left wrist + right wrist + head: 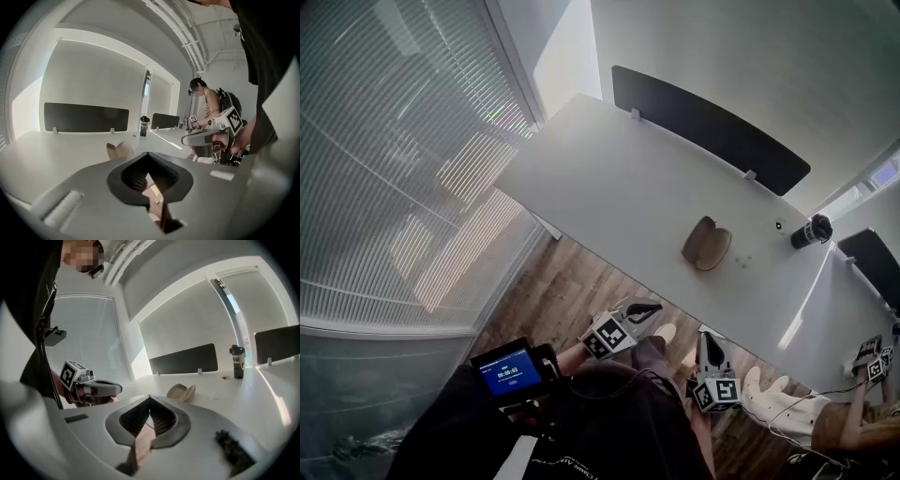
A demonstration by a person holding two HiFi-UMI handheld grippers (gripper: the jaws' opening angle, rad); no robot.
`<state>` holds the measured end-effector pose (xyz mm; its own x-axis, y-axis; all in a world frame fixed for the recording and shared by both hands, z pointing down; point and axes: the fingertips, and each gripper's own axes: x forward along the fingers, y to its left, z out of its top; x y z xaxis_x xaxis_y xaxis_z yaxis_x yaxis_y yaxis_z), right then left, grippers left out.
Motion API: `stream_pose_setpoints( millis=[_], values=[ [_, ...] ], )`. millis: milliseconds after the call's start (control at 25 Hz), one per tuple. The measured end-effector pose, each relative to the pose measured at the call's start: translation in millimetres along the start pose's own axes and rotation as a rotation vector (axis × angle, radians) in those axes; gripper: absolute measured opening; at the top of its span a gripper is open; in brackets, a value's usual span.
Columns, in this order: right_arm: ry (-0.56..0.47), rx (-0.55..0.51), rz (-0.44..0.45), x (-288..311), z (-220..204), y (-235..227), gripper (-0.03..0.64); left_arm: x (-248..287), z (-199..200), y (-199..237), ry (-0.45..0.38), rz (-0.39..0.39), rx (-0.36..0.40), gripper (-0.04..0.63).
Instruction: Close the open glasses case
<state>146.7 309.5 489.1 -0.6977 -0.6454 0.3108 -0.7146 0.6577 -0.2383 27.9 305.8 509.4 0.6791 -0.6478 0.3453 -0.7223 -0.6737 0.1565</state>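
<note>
Glasses case [706, 244]: tan rounded clamshell, lying open on the smooth white surface [609, 178]. My left tool [149, 155] and right tool [150, 398]: jaws together, empty, well apart from it. Slatted blinds [394, 141] alongside.

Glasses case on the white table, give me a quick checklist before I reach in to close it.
1. Glasses case lying open on the table: ok.
2. Bottle standing apart from the case: ok.
3. Left gripper empty, jaws together: ok.
4. Right gripper empty, jaws together: ok.
5. Grippers at the case: not ok, both hang short of the table's near edge.
6. Anything inside the case: cannot tell.
</note>
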Motion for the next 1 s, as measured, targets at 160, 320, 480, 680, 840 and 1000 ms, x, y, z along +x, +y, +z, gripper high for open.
stream_pose_setpoints(
  millis=[160,320,480,680,840,1000],
  values=[
    [0.021,0.009,0.119,43,13,-33,0.006,23,15,31,0.043,0.101,0.003,0.003],
    [0.048,0.017,0.162,70,16,-70,0.006,54,16,51,0.078,0.134,-0.001,0.005],
    [0.062,0.022,0.166,89,23,-96,0.006,75,5,76,0.134,0.155,0.002,0.005],
    [0.075,0.031,0.107,116,19,-120,0.006,107,-16,127,0.196,0.128,-0.008,0.048],
    [0.109,0.048,0.059,146,16,-140,0.006,134,-37,158,0.253,0.059,-0.026,0.06],
    [0.142,0.121,-0.001,167,4,-152,0.006,152,-52,179,0.296,0.008,-0.039,0.058]
  ],
)
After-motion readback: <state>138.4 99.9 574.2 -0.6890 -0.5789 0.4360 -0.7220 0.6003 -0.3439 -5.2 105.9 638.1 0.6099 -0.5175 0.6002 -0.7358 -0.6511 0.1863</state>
